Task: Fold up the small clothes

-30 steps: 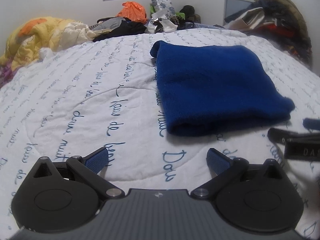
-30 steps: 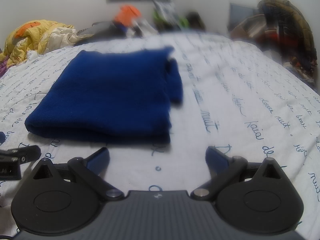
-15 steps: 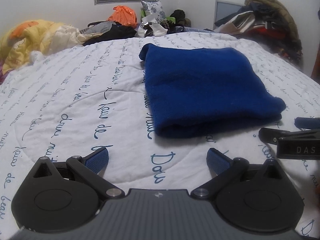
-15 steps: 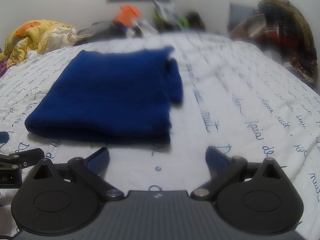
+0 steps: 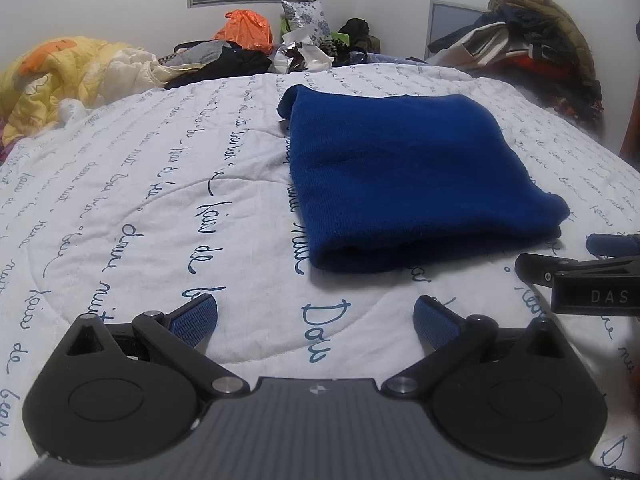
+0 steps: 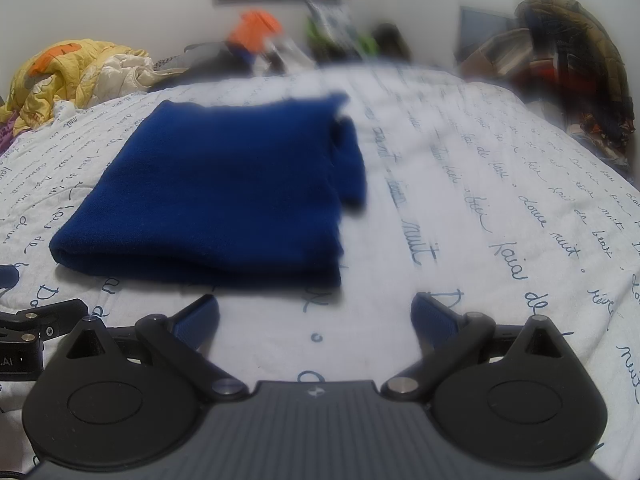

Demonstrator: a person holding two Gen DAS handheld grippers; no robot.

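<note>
A dark blue knit garment point(image 5: 404, 176) lies folded into a flat rectangle on the white bedspread with blue script point(image 5: 140, 200). It also shows in the right wrist view point(image 6: 224, 196). My left gripper point(image 5: 316, 314) is open and empty, just in front of the garment's near left corner. My right gripper point(image 6: 316, 314) is open and empty, in front of the garment's near right corner. The right gripper's tip shows at the right edge of the left wrist view point(image 5: 580, 276). The left gripper's tip shows at the left edge of the right wrist view point(image 6: 36, 320).
A yellow and orange quilt point(image 5: 68, 76) is bunched at the far left. A pile of dark clothes, an orange bag point(image 5: 244, 32) and packets lies along the far edge. Coats and bags point(image 5: 536, 48) are heaped at the far right.
The left gripper has drawn back slightly and shifted, so the garment sits a little farther off in its view. The right gripper has barely moved. Both stay open.
</note>
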